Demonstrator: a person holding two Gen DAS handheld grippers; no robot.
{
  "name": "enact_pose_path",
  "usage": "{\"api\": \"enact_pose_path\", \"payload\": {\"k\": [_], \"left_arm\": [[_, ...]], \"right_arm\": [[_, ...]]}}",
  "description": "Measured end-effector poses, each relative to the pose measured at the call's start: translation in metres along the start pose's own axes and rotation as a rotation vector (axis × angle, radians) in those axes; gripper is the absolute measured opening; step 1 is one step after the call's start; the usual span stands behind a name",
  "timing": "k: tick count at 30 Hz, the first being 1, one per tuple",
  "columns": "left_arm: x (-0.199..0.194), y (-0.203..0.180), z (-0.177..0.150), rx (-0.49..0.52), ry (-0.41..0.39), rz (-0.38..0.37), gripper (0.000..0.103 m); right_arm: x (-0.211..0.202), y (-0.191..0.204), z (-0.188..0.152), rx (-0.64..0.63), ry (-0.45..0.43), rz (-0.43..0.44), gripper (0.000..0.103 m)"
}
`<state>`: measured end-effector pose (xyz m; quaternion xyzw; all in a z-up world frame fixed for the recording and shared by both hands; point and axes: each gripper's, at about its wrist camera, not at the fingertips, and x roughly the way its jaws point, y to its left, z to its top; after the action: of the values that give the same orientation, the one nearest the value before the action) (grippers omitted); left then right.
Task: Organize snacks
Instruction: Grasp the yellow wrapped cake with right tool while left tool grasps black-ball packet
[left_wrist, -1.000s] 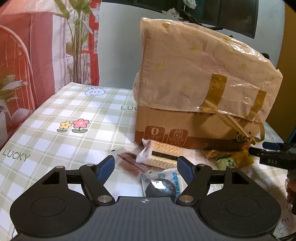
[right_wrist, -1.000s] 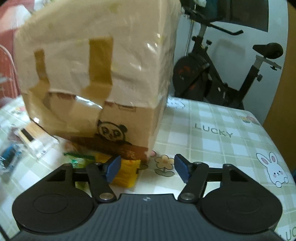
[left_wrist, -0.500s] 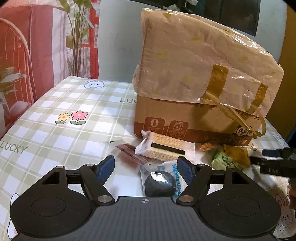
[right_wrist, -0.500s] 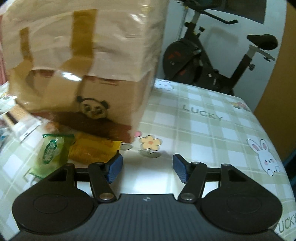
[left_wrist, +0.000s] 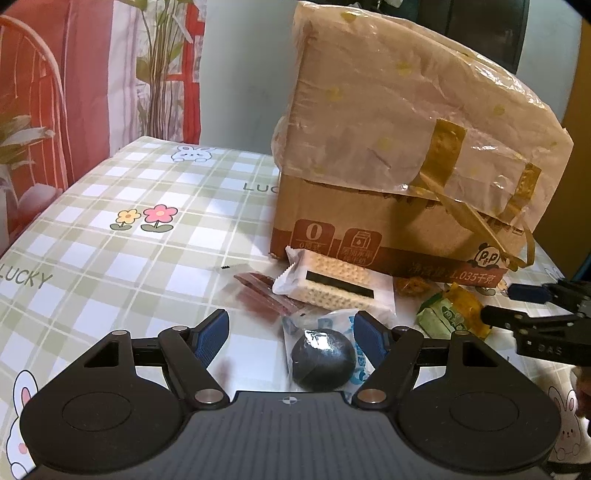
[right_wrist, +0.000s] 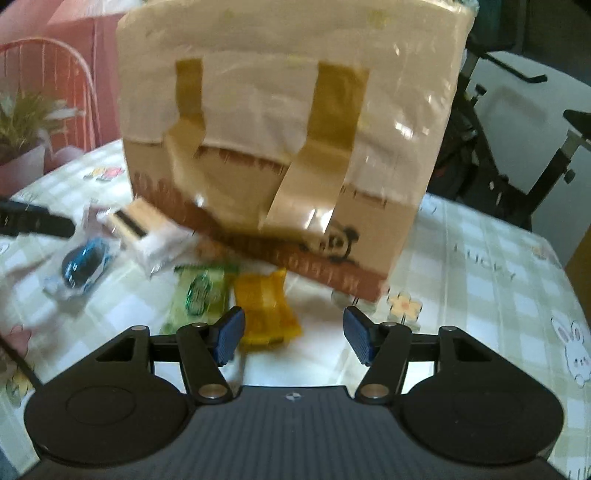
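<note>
Two hand-held grippers are being held over the bench (left_wrist: 110, 206), and only the right one is being seen to shift. Compared with a second ago, the right wrist view is being swung leftward: the yellow packet (right_wrist: 264, 308) and the green packet (right_wrist: 199, 291), earlier at the edge of that view, are now being framed just ahead of its left finger, with the wafer pack (right_wrist: 142, 230) and the blue-wrapped dark ball snack (right_wrist: 83, 260) being brought in farther left. The picture is blurred, so a move in progress is being suggested. This is being read as the right tool being lined up on the yellow or green packet for a first pick; nothing is judged to have been sorted yet.

The right hand-held gripper (right_wrist: 293, 338) is being kept roughly half apart, its jaws having just been closing slightly, with nothing between them and nothing being touched. The left hand-held gripper (left_wrist: 291, 330) is being kept wide apart and almost unmoved; the blue-wrapped ball snack (left_wrist: 321, 360) is lying between its fingers near the right one, but no pad is being seen pressing on it.

All snacks are lying loose on the bench in front of the taped cardboard box (left_wrist: 399, 177), including a reddish-brown strip packet (left_wrist: 262, 295) beside the wafer pack (left_wrist: 332, 284).
</note>
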<state>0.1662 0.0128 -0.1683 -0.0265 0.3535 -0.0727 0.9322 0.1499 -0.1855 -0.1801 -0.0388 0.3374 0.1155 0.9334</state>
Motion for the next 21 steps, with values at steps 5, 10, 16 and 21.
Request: {"api": "enact_pose_path", "payload": {"k": [5,10,16,21], "left_arm": [[0.001,-0.001,-0.002,0.003,0.010,-0.007,0.076],[0.002,-0.002,-0.004,0.003,0.020,-0.020,0.076],[0.006,-0.007,-0.007,0.019,0.037,-0.046,0.076],[0.009,-0.010,-0.010,0.032,0.056,-0.062,0.076]], "right_arm": [[0.019,0.005,0.010,-0.016,0.005,0.046,0.059],[0.038,0.013,0.011,-0.025,0.031,0.077,0.056],[0.033,0.010,-0.002,0.014,-0.019,0.100,0.041],[0.026,0.016,-0.008,-0.019,-0.040,0.117,0.037]]}}
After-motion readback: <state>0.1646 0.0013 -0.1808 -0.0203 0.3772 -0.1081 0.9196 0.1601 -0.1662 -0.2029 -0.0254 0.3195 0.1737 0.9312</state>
